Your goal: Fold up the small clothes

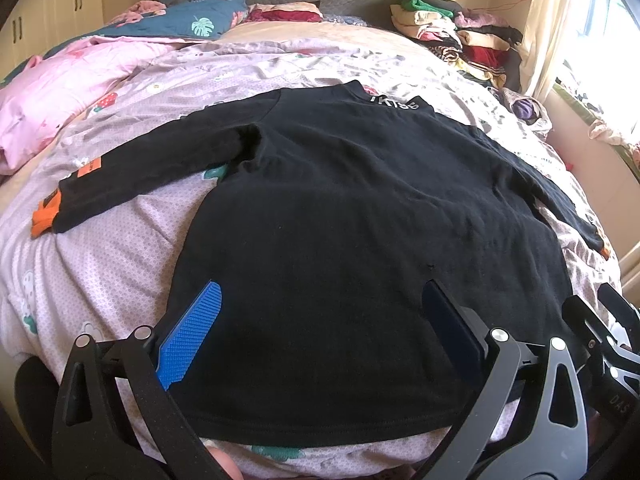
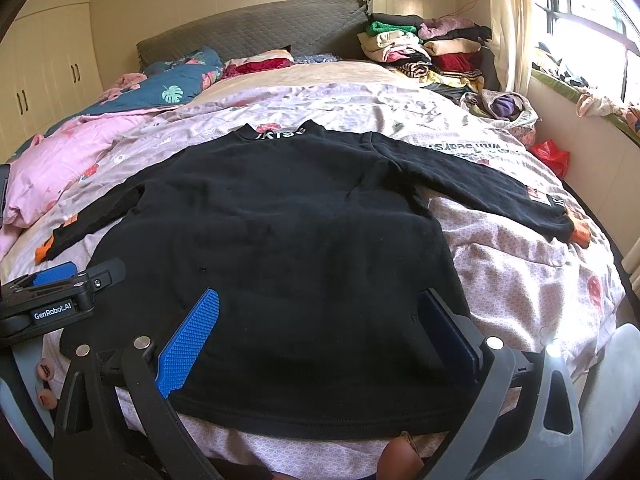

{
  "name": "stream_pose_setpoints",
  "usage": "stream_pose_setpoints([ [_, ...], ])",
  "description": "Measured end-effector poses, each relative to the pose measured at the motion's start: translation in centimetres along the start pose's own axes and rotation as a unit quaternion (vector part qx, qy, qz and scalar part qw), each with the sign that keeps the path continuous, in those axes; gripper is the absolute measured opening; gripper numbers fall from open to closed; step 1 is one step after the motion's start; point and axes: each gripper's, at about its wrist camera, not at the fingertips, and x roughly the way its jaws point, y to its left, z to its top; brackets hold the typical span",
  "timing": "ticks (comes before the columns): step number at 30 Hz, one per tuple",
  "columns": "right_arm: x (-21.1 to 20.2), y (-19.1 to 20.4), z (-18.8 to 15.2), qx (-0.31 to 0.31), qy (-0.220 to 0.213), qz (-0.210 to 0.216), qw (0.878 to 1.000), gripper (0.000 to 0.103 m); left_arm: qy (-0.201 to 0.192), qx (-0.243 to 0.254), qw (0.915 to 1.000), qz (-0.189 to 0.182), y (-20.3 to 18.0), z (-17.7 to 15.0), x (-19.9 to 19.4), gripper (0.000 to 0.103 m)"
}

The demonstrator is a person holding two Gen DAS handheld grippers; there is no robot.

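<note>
"GenRobot.AI" is printed on the left gripper (image 2: 64,276); the black shirt (image 2: 280,248) collar lettering cannot be read surely.

One black shirt (image 1: 352,216), two claws (image 1: 320,312) (image 2: 320,320), one clothes pile (image 2: 432,48).

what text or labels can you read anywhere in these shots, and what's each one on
"GenRobot.AI": white label on the left claw, seen from the right wrist view.
"DAS": partial letters on the right claw's body, cut off by the frame edge.
White lettering on the black shirt's collar: upside down, not surely readable.
Orange sleeve patch: too small.
Bedsheet print: upside down, too blurred.
</note>
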Motion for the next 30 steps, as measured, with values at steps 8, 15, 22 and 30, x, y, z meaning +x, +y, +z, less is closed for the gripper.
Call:
stream_pose_setpoints([
  [8,-0.1,0.0,0.0,0.0,0.001,0.001,1.0,0.099,0.0,0.001,1.0,0.0,0.0,0.0,0.0,0.094],
  [15,0.0,0.0,0.0,-0.001,0.001,0.002,1.0,0.099,-0.002,0.001,1.0,-0.002,-0.3,0.3,0.2,0.095],
  [22,0.3,0.2,0.2,-0.001,0.003,0.004,1.0,0.099,-0.004,0.0,1.0,-0.003,-0.4,0.3,0.3,0.095],
  [30,0.9,0.1,0.6,0.004,0.005,0.006,1.0,0.099,-0.001,-0.006,1.0,-0.006,-1.0,0.8,1.1,0.095],
])
